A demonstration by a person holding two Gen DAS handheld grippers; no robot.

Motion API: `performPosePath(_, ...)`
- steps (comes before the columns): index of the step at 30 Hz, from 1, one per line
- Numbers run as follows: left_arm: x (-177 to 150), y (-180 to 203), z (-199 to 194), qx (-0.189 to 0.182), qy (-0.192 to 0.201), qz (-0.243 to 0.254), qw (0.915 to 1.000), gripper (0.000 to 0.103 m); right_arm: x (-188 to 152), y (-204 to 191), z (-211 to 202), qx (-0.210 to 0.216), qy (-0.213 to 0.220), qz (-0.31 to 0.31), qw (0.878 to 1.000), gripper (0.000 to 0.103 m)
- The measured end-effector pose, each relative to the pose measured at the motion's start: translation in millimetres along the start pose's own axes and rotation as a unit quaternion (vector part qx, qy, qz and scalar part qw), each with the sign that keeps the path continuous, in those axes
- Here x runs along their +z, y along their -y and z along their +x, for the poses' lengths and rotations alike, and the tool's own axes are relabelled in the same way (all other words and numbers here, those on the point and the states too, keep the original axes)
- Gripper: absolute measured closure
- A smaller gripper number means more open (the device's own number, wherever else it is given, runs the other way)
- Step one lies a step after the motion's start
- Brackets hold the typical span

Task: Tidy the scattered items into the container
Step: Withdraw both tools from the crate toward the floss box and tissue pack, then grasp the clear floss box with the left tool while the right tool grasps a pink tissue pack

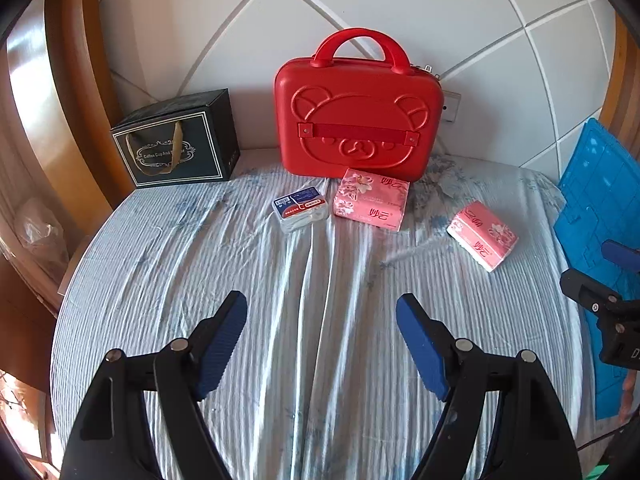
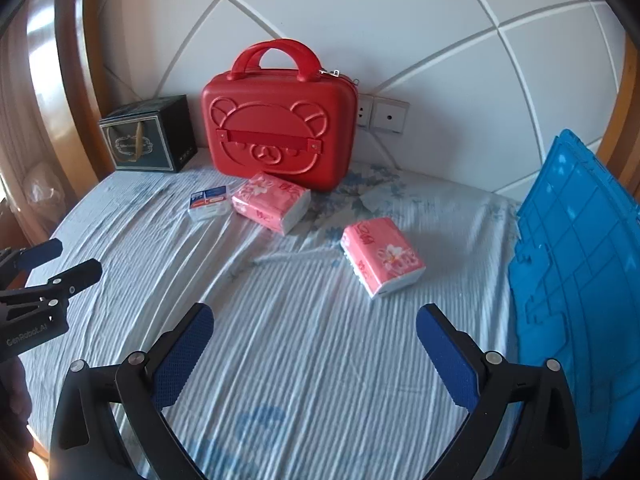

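Observation:
A closed red bear-face case (image 1: 358, 116) (image 2: 278, 128) stands upright against the padded wall at the back. In front of it lie a pink tissue pack (image 1: 370, 199) (image 2: 271, 202) and a small blue-and-white packet (image 1: 300, 208) (image 2: 209, 202). A second pink tissue pack (image 1: 482, 235) (image 2: 382, 256) lies apart to the right. My left gripper (image 1: 322, 316) is open and empty above the striped sheet, well short of the items. My right gripper (image 2: 314, 326) is open and empty, with the second pack just ahead and to its right.
A dark gift box (image 1: 178, 142) (image 2: 150, 138) stands at the back left. A blue plastic crate (image 1: 600, 216) (image 2: 580, 264) sits at the right edge. A wooden frame (image 1: 60, 92) curves along the left. Wall sockets (image 2: 382, 114) sit behind the case.

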State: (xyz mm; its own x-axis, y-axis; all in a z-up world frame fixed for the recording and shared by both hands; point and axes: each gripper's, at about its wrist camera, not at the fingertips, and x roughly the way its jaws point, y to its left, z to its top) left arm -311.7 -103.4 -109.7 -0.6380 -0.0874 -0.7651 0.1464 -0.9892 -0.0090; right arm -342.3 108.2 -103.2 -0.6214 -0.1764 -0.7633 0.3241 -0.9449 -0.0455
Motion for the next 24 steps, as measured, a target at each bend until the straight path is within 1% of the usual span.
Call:
performPosePath(4,17.9,-13.1,45.1,0.012,-0.007,-0.003,0.9999,0.026,22.8,1.9,45.2,0.007,-0.008,0.003,1.0,0.0)
performPosePath(8,34.9,-30.5,103.3,0.008,-0.018,0.01,0.9998,0.026,40.8,-4.5,97.8,0.024,-0.02,0.005,0.999,0.0)
performPosePath(13,54.9,-44.2,176.0,-0.011,-0.028,0.06,0.9977,0.026,52.5,-19.3,159.5,0.032,-0.04,-0.008,0.999,0.0)
performPosePath(16,61.0,-46.1,215.2,-0.02,-0.043,0.083,0.9954,0.026,56.7,-24.1,191.8,0.038,-0.05,-0.006,0.998,0.0)
performPosePath(20,67.0,-46.8,253.0,-0.042,-0.045,0.096,0.9935,0.026,62.6,-29.0,225.1,0.044,-0.056,-0.012,0.997,0.0)
performPosePath(24,73.2,-41.2,287.5,-0.05,-0.048,0.116,0.9909,0.026,69.5,-32.2,248.1,0.054,-0.055,-0.015,0.997,0.0)
